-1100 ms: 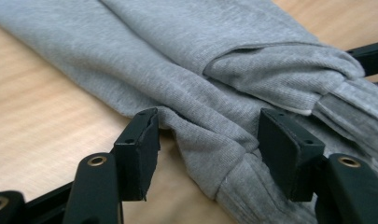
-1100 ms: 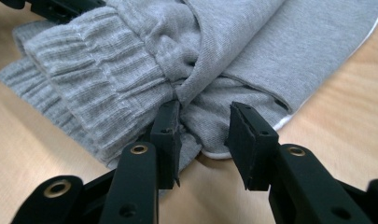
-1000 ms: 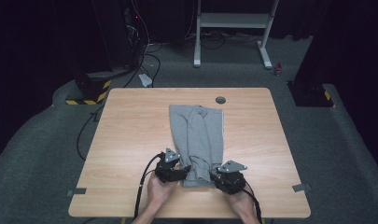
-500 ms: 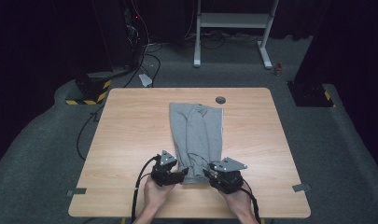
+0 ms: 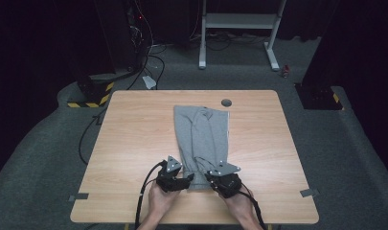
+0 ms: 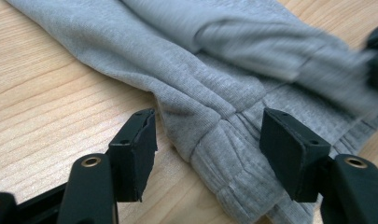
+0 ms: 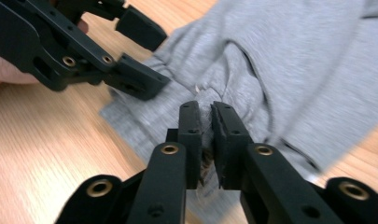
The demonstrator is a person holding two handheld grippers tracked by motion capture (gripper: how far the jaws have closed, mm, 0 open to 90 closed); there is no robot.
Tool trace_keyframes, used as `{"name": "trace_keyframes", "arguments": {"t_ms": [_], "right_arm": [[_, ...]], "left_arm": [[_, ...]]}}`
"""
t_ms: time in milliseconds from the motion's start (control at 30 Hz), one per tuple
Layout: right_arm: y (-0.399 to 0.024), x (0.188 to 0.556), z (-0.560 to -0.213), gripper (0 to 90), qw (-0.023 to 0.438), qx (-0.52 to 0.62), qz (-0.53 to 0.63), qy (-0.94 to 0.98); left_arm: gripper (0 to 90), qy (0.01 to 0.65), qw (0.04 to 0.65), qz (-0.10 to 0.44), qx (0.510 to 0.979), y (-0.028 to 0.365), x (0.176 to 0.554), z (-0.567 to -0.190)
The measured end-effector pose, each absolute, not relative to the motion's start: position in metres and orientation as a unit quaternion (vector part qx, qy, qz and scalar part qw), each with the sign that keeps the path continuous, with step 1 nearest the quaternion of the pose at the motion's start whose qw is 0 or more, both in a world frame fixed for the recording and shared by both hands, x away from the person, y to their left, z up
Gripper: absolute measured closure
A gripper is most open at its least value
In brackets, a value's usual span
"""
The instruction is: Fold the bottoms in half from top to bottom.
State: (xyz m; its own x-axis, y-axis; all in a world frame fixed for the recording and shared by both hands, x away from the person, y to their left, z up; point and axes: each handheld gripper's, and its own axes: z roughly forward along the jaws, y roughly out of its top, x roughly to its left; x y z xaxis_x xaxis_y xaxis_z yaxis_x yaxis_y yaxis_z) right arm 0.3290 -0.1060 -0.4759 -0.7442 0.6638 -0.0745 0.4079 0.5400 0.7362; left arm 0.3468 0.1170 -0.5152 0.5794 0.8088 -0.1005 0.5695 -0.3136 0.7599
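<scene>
Since a second ago both hands have drawn back a little toward the near edge of the tabletop (image 5: pixel 134 143), and the right gripper (image 7: pixel 210 116) has just been closing, with grey cloth between its jaws. It now pinches a fold of the trousers (image 5: pixel 201 136) at their near hem, the cloth bunched up between the pads and lifted slightly off the wood. Just beside it, the left gripper (image 6: pixel 207 140) has its jaws wide apart; they have just been opening a touch further. The ribbed cuff (image 6: pixel 228 163) lies flat on the tabletop between them, and neither pad presses on it. In the high view the left gripper (image 5: pixel 175 178) and the right gripper (image 5: pixel 222 179) sit close together at the near end of the trousers, each in a hand. Beyond the grippers the trousers stretch away, folded lengthwise, toward the far edge. Farther still, just past the waistband, a round grommet (image 5: pixel 226 102) sits in the tabletop.
</scene>
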Motion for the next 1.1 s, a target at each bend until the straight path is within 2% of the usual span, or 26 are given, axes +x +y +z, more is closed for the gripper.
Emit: {"name": "trace_keyframes", "arguments": {"t_ms": [167,333,433,567,700,833,933,1000,1100], "right_arm": [[-0.127,0.325,-0.476,83.9,0.18,0.325,0.371,0.851],[-0.151,0.325,-0.495,82.3,0.153,0.367,0.37,0.84],[-0.161,0.327,-0.501,78.1,0.138,0.385,0.366,0.836],[-0.164,0.321,-0.487,67.3,0.184,0.383,0.379,0.822],[-0.159,0.32,-0.472,66.7,0.202,0.375,0.402,0.811],[-0.135,0.333,-0.466,67.7,0.203,0.353,0.396,0.823],[-0.118,0.35,-0.483,73.8,0.214,0.354,0.347,0.842],[-0.12,0.352,-0.488,75.9,0.213,0.358,0.338,0.844],[-0.134,0.349,-0.502,84.7,0.201,0.369,0.321,0.849]], "left_arm": [[36.2,0.435,0.399,0.147,0.794,0.118,0.347,-0.516],[36.2,0.437,0.403,0.141,0.792,0.12,0.347,-0.517],[36.9,0.437,0.4,0.137,0.793,0.12,0.348,-0.514],[40.7,0.432,0.408,0.155,0.789,0.121,0.35,-0.498],[41.4,0.428,0.408,0.159,0.79,0.117,0.357,-0.493],[42.4,0.429,0.402,0.16,0.793,0.109,0.367,-0.494],[44.4,0.43,0.388,0.158,0.8,0.107,0.373,-0.5],[44.9,0.43,0.377,0.156,0.805,0.108,0.374,-0.504],[45.9,0.432,0.382,0.143,0.805,0.112,0.374,-0.51]]}}
